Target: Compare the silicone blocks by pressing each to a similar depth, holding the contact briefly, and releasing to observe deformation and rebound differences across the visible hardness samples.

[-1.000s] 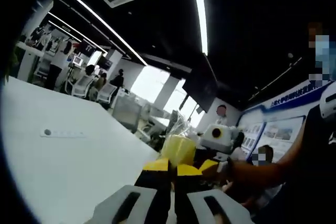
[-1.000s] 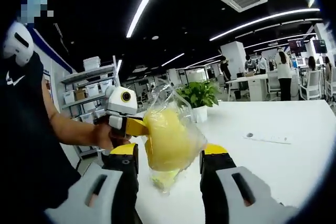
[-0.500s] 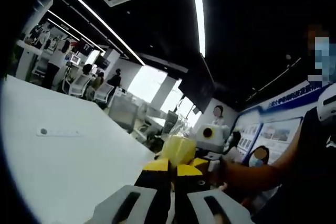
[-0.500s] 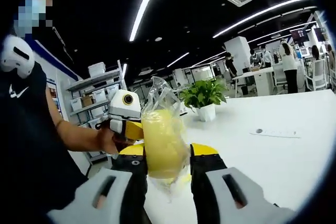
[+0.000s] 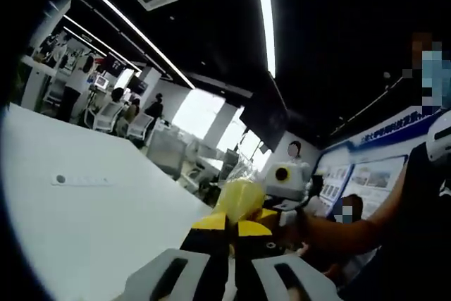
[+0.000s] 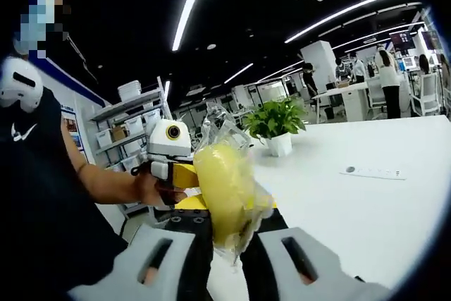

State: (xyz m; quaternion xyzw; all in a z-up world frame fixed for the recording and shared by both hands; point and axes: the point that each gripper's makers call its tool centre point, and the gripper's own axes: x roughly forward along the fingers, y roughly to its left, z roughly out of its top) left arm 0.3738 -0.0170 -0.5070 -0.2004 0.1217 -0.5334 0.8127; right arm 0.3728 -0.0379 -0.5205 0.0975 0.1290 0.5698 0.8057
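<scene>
Spreading wide, a white table (image 6: 394, 202) fronts a potted plant (image 6: 276, 125).

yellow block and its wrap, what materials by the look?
Yellow block: looks like soft matte silicone or rubber; it bulges out, rounded, above the right gripper, whose fingers squeeze it. Clear bag: thin glossy plastic film, crinkled, with bright glints, and the background shows through it. Exact polymer not tellable.

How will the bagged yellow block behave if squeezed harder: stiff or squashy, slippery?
The yellow block looks squashy: it bulges between the right gripper jaws. Its clear bag seems loose and crinkled, so it may slide.
</scene>
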